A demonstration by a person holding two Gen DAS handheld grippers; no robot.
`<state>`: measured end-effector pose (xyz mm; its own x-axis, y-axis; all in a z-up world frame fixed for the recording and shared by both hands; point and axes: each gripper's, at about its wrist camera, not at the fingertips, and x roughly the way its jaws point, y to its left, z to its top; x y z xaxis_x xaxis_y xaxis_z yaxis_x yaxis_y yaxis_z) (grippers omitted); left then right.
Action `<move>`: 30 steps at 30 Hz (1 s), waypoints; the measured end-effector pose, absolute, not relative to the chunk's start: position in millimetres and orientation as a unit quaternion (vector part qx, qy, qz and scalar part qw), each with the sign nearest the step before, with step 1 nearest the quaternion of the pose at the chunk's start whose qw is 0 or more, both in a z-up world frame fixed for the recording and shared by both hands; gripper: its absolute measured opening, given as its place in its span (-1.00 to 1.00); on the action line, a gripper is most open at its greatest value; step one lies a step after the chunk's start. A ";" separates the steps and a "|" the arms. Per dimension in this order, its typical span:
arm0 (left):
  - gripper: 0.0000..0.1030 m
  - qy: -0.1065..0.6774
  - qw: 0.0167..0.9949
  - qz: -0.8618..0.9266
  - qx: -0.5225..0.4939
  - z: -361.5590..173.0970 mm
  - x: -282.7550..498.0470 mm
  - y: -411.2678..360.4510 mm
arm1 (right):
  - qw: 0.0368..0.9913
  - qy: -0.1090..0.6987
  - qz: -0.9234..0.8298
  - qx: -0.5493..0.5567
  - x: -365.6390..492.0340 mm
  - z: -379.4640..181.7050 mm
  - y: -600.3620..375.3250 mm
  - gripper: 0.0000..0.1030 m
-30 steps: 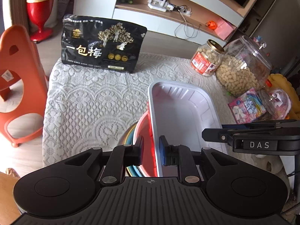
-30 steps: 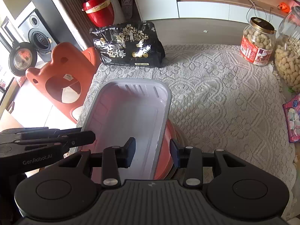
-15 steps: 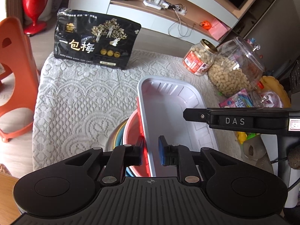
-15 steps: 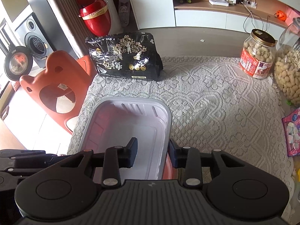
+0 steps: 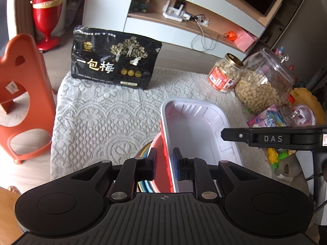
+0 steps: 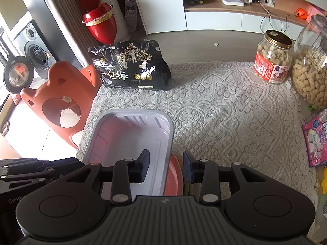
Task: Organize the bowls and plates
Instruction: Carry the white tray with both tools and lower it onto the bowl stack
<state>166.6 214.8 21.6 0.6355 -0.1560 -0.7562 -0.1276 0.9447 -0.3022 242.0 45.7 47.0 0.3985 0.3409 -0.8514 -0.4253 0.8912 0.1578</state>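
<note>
**Left wrist view: white tray over the bowl stack, a gripper at each long side**

Left wrist view gives me the white tray [image 5: 196, 126] tilted, sitting on a red bowl [image 5: 161, 159] at the near edge of the lace tablecloth [image 5: 106, 122]. Under the red bowl I can make out coloured rims of more bowls (how many I cannot tell). My left gripper [image 5: 165, 162] has its fingers narrowly parted on either side of the tray's left wall and the red bowl's rim; whether the pads actually press on them I cannot tell from this angle.

From the right wrist camera, my right gripper [image 6: 166, 166] stands open, one finger inside the tray [image 6: 130, 134] and the other outside, past the red bowl [image 6: 173, 175], with a clear gap on both sides of the tray's right wall. The left gripper's body shows at the lower left edge of that view.

Further out, a black snack bag [image 5: 114, 65] stands at the far edge of the cloth. To the right are a peanut jar [image 5: 224, 75] with a gold lid and, just beside it, a larger clear jar [image 5: 265, 81] of nuts. A pink candy packet [image 6: 316, 140] lies near the right edge. An orange child's chair [image 5: 22, 102] stands on the floor to the left of the table.
</note>
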 end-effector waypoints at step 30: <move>-0.64 0.453 0.877 -0.036 -0.156 22.4 160.7 200.6 | 0.817 0.518 0.249 -0.044 229.0 40.4 52.3 -0.29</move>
